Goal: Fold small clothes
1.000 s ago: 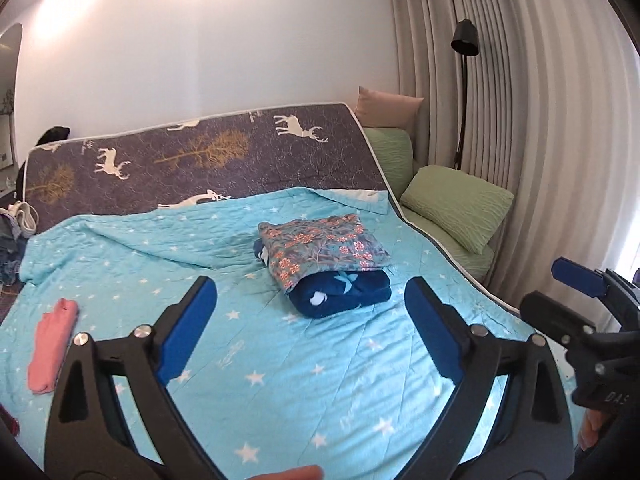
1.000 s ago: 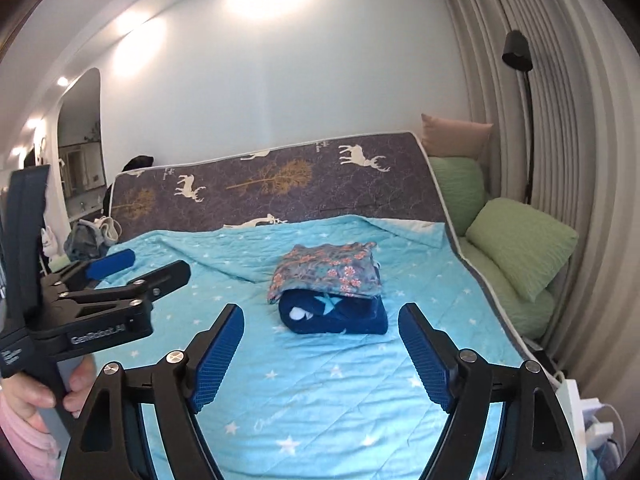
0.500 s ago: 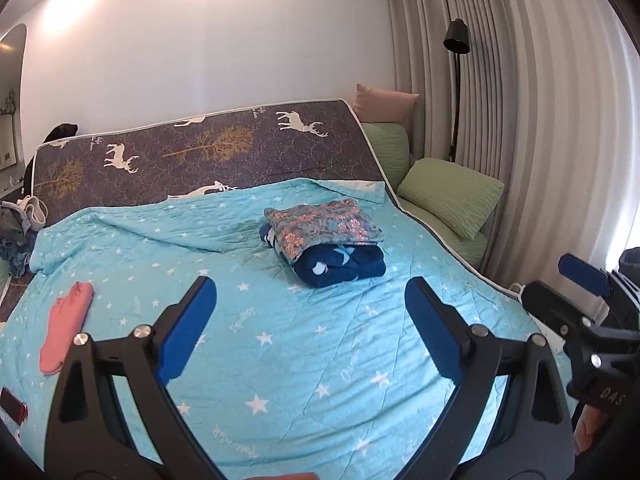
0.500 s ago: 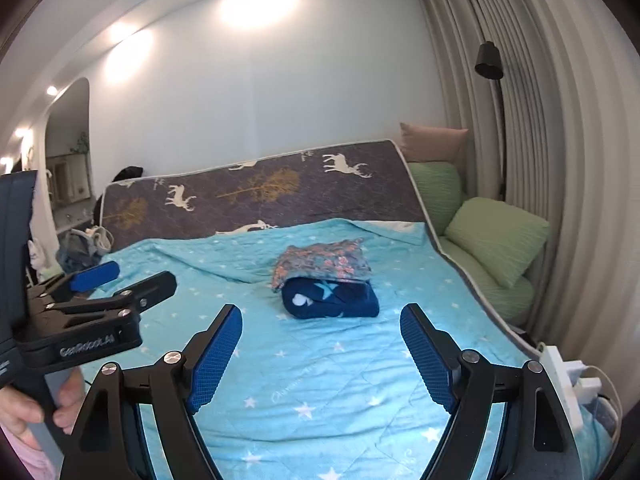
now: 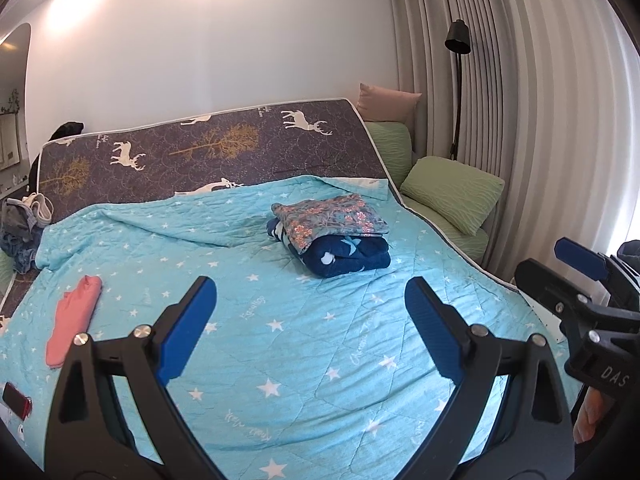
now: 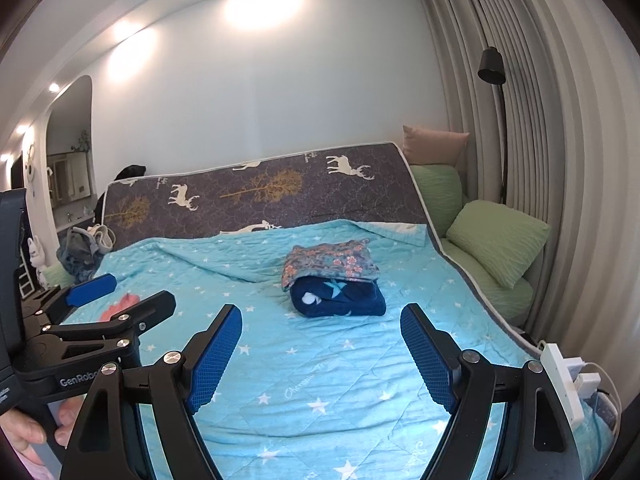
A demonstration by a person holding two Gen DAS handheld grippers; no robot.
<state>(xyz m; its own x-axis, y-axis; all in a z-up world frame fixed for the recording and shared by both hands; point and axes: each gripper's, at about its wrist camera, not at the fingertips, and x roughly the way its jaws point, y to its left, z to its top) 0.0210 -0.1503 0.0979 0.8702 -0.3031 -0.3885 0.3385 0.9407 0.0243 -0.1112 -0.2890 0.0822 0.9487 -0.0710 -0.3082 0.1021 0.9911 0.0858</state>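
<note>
My left gripper hangs over the near part of the turquoise star quilt, its blue pads spread wide with nothing between them and nothing touched; my right gripper does the same beside it, jaws standing far apart and empty, above the same bare stretch of quilt; my left hand's fingers show at the lower left of the right view, wrapped on the handle. The near quilt lies flat and free of things, so there is open room straight ahead of both grippers; at my right the quilt's edge falls away just past a white power strip; at my left a phone lies near the quilt's border. Farther left, a pink garment lies loosely flattened on the quilt, well apart from everything else. Farther in and to the right of centre sits the folded stack; a floral piece on top, a navy piece under it, both squared. Beyond them the deer-print mattress leans up against the wall; green pillows and a black floor lamp stand by the curtain; a heap of clothes rests at the far left edge.
</note>
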